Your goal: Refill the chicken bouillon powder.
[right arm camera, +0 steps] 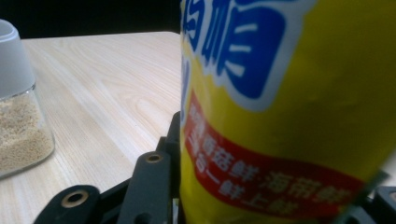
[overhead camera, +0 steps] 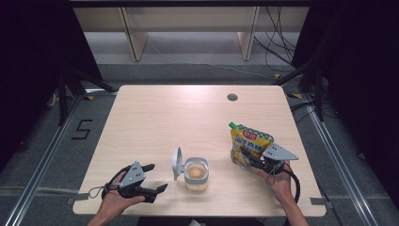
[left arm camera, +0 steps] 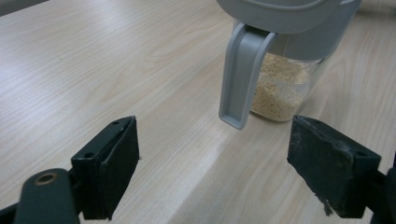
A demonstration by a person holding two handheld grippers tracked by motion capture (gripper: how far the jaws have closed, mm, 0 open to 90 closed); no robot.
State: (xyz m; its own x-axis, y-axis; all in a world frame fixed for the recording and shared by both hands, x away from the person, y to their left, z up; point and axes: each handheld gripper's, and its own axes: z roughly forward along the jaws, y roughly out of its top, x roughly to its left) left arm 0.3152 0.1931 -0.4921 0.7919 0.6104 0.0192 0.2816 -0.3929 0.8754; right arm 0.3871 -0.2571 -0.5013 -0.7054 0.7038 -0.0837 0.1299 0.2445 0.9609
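A yellow pouch [overhead camera: 250, 141] with a green cap and blue lettering stands upright at the table's right, and my right gripper [overhead camera: 247, 157] is shut on its lower part. In the right gripper view the pouch [right arm camera: 280, 116] sits close between the black jaws. A clear jar [overhead camera: 196, 174] of pale grains stands at front centre, its grey lid [overhead camera: 177, 163] flipped up on the left. My left gripper [overhead camera: 157, 178] rests open just left of the jar, holding nothing. In the left gripper view the jar [left arm camera: 282, 88] and its hanging lid latch [left arm camera: 243, 74] lie just beyond the jaws.
The light wooden table [overhead camera: 164, 117] has a round cable hole [overhead camera: 232, 97] near its far edge. Wooden shelf legs and cables stand on the floor behind it. Dark curtains close off both sides.
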